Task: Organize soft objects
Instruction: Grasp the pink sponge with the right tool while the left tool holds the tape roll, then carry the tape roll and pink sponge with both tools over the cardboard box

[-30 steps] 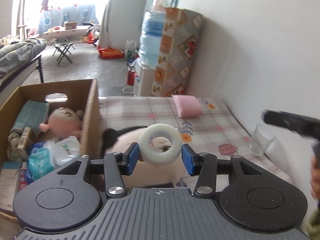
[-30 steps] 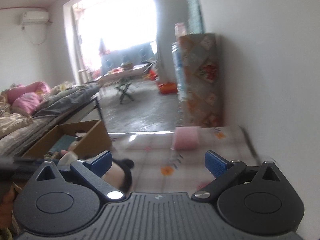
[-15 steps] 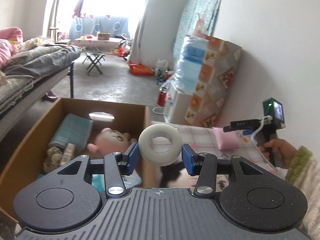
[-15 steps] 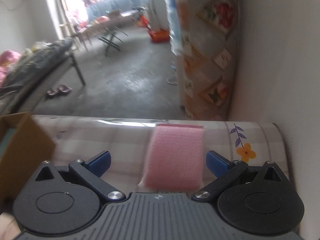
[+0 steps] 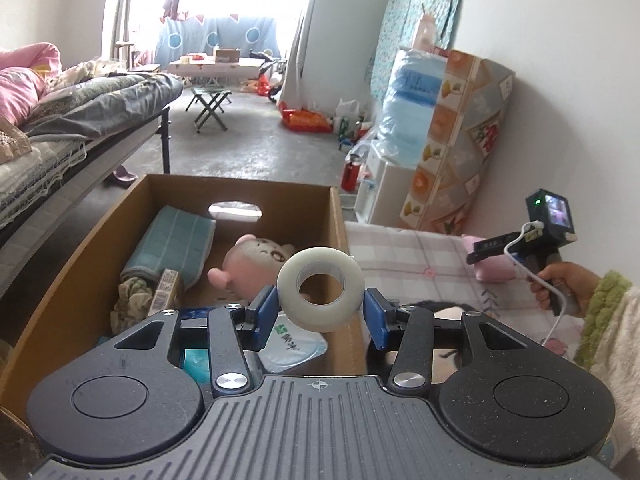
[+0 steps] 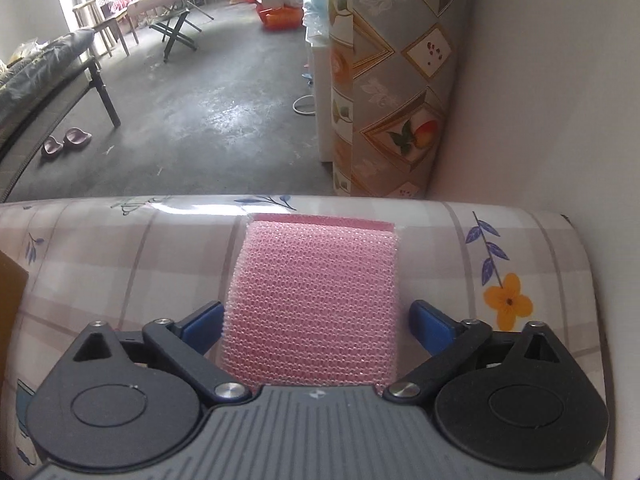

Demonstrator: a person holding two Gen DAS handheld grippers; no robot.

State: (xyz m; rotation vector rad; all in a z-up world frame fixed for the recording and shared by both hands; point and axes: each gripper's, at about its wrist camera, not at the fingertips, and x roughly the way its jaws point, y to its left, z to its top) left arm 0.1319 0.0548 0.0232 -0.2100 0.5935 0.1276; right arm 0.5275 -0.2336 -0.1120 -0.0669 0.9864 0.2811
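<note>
While the left gripper (image 5: 320, 312) clamps a white ring (image 5: 321, 295), the right gripper (image 6: 316, 320) straddles, apparently unclenched, a pink sponge (image 6: 314, 300).

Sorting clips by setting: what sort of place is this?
Most likely a lived-in home, a combined bedroom and living area: a bed with rumpled bedding, a water dispenser, and a cardboard box of soft toys beside a cloth-covered table.

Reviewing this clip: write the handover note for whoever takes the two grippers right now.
Left gripper: shut on the white ring-shaped tape roll, above the open brown cardboard box.
Right gripper: jaws open, straddling the pink mesh sponge on the checked floral tablecloth.
Done: pink plush toy and folded teal towel are boxed.
Left: drop the roll, grip and box the sponge, then the black-and-white plush beside the box.
</note>
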